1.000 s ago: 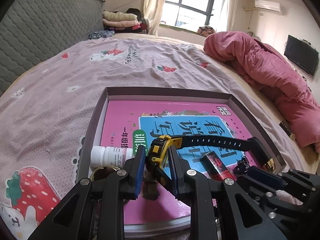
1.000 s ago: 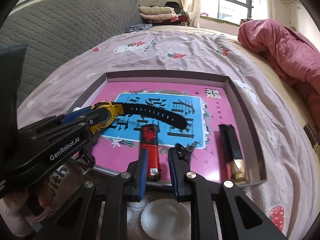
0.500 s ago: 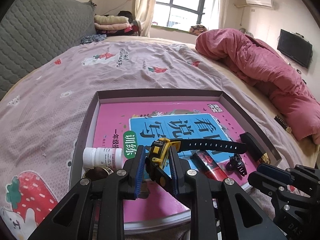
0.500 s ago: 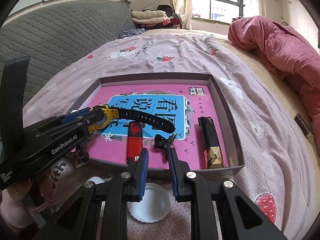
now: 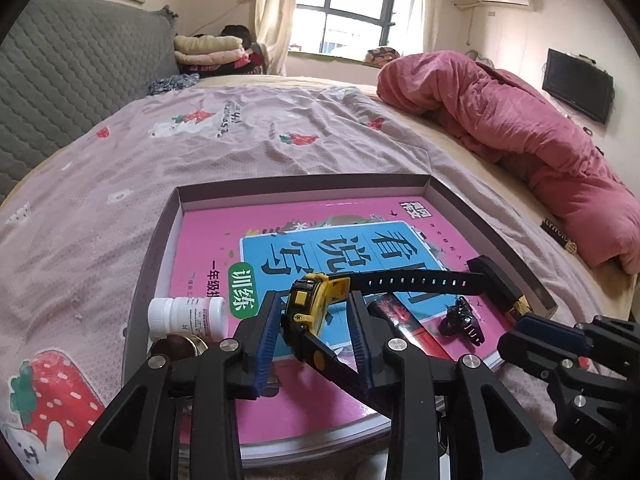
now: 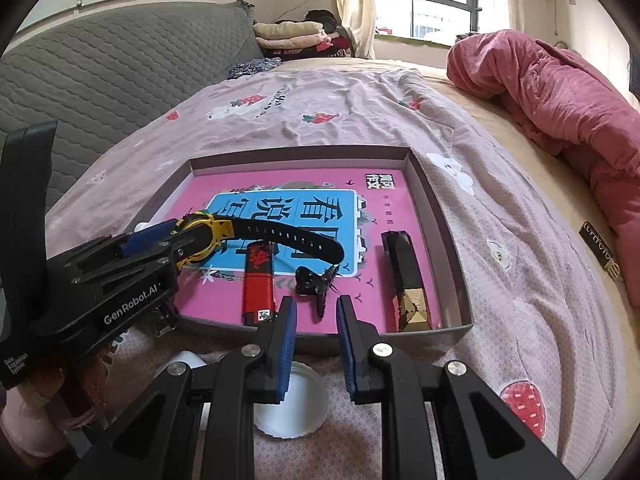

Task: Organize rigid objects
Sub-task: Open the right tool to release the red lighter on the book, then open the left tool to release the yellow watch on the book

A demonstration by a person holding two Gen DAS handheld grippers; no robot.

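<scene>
Left wrist view: the left gripper point(image 5: 314, 322) is clamped on the yellow case of a watch point(image 5: 310, 306), its black strap reaching over the pink book point(image 5: 208, 256) in the shallow tray point(image 5: 160, 236). A white bottle point(image 5: 186, 316) lies at the tray's left.

Right wrist view: the right gripper point(image 6: 316, 320) holds nothing, fingers apart, just before the tray's near wall. A red lighter point(image 6: 258, 280), black hair clip point(image 6: 316, 282) and black-and-gold case point(image 6: 404, 280) lie on the book.

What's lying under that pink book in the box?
The pink book covers nearly the whole floor of the grey box, so whatever is beneath it is hidden. On top lie a red lighter, a black hair clip and a black-gold case.
</scene>
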